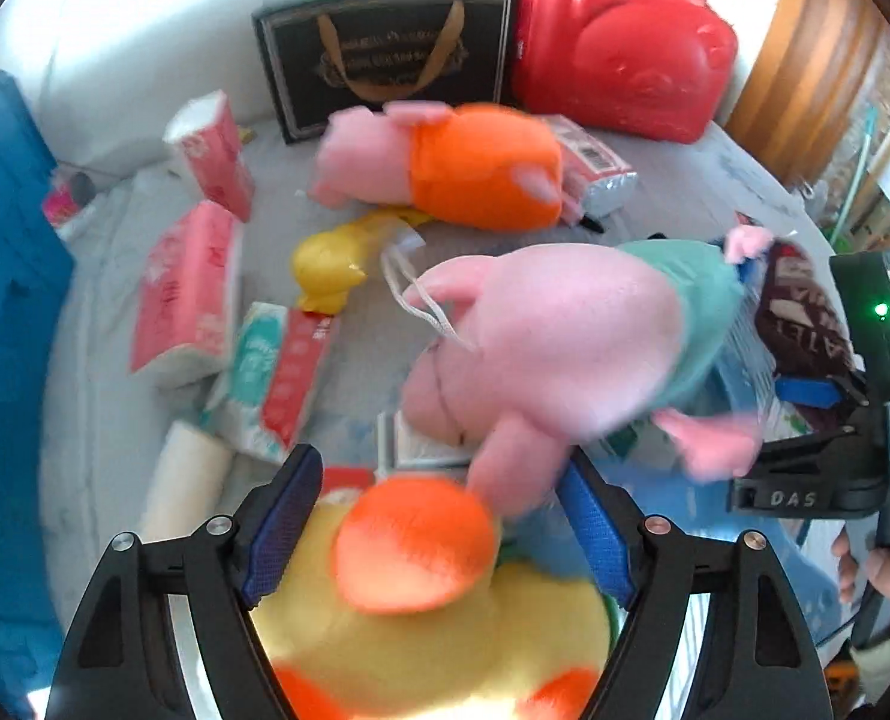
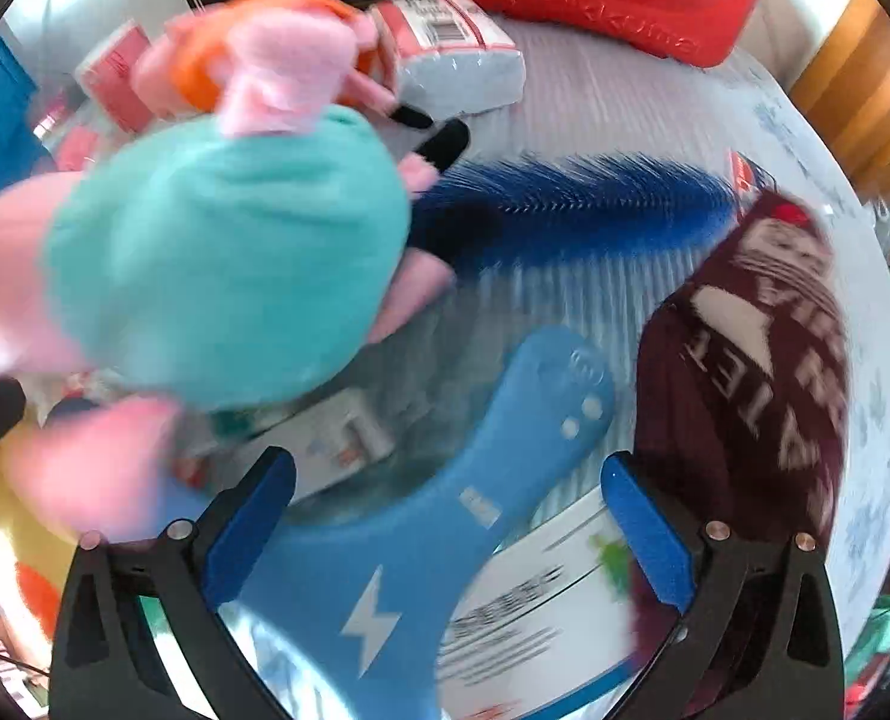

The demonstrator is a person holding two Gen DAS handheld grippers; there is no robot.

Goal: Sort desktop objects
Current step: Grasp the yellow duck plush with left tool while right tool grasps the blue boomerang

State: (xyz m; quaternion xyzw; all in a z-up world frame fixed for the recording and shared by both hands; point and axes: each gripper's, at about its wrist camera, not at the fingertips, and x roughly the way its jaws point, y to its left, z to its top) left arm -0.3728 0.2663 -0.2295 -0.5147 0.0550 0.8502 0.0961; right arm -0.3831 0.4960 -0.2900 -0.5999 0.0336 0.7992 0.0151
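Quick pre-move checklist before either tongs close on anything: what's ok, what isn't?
1. Left tongs open: ok.
2. Yellow duck plush between the left tongs: ok.
3. Duck clear of neighbours: not ok, pink plush in teal lies over it.
4. Right tongs open: ok.
5. Blue brush handle between the right tongs: ok.
6. Sharp view: not ok, both blurred.

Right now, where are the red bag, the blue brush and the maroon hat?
red bag (image 1: 619,60), left wrist view, front panel.
blue brush (image 2: 571,210), right wrist view, bristles.
maroon hat (image 2: 745,372), right wrist view, lettered knit side.
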